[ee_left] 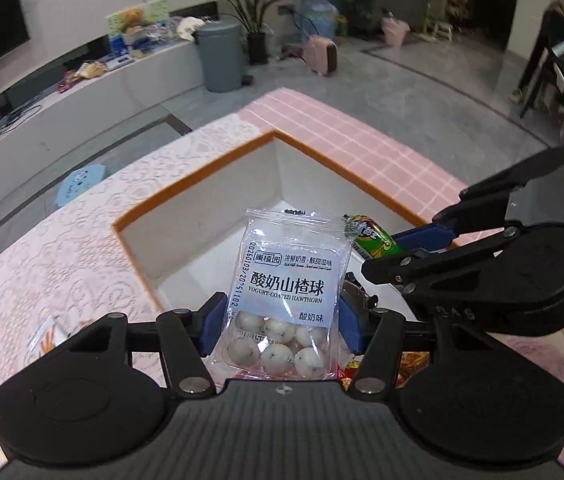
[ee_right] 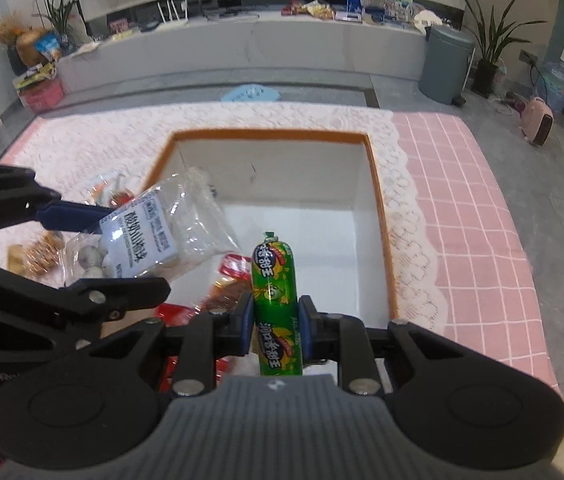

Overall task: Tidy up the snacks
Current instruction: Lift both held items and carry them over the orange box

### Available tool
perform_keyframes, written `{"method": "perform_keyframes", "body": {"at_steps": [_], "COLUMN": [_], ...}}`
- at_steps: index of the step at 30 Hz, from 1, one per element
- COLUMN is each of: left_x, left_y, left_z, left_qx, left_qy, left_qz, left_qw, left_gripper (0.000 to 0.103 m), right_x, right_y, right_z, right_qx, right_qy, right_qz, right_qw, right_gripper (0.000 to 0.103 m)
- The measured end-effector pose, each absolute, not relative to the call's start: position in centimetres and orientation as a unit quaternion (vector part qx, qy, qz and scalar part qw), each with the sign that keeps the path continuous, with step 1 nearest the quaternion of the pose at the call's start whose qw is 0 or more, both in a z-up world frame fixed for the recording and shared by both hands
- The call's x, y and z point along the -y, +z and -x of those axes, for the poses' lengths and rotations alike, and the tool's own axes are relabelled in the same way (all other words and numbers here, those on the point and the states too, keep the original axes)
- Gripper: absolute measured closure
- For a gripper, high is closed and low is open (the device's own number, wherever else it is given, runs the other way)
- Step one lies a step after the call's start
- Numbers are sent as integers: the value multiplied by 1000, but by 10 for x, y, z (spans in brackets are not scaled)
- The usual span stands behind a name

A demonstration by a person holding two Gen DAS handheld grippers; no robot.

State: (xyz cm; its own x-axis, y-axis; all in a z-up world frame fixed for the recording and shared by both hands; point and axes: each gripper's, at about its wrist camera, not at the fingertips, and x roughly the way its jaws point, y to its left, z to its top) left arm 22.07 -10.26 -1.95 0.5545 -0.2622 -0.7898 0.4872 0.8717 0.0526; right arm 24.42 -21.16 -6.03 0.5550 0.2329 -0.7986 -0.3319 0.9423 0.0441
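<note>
My left gripper (ee_left: 280, 322) is shut on a clear bag of yogurt-coated hawthorn balls (ee_left: 286, 300) and holds it upright over the near edge of a white box with an orange rim (ee_left: 198, 170). My right gripper (ee_right: 276, 326) is shut on a green sausage stick (ee_right: 276, 280), held upright over the same box (ee_right: 380, 216). The sausage (ee_left: 370, 240) and right gripper show at the right in the left wrist view. The hawthorn bag (ee_right: 142, 236) and left gripper show at the left in the right wrist view.
The box sits on a table with a pink lace cloth (ee_left: 62, 248) and pink checked cloth (ee_right: 474, 220). Loose snack packets (ee_right: 38, 254) lie left of the box, and red packets (ee_right: 230, 284) near its front edge. A grey bin (ee_right: 444, 64) stands beyond.
</note>
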Motion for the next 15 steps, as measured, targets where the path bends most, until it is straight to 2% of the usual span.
{"method": "perform_keyframes", "body": {"at_steps": [15], "left_x": [131], "left_y": [-73], "left_z": [-241], "left_qx": [-445], "left_qy": [-246], "left_qz": [-270], "left_qw": [818], "left_gripper": [36], "right_x": [212], "right_y": [-107], "right_z": [-283], "right_qx": [-496], "right_qy": [181], "right_qz": [98], "right_qw": [843], "right_gripper": [82]}}
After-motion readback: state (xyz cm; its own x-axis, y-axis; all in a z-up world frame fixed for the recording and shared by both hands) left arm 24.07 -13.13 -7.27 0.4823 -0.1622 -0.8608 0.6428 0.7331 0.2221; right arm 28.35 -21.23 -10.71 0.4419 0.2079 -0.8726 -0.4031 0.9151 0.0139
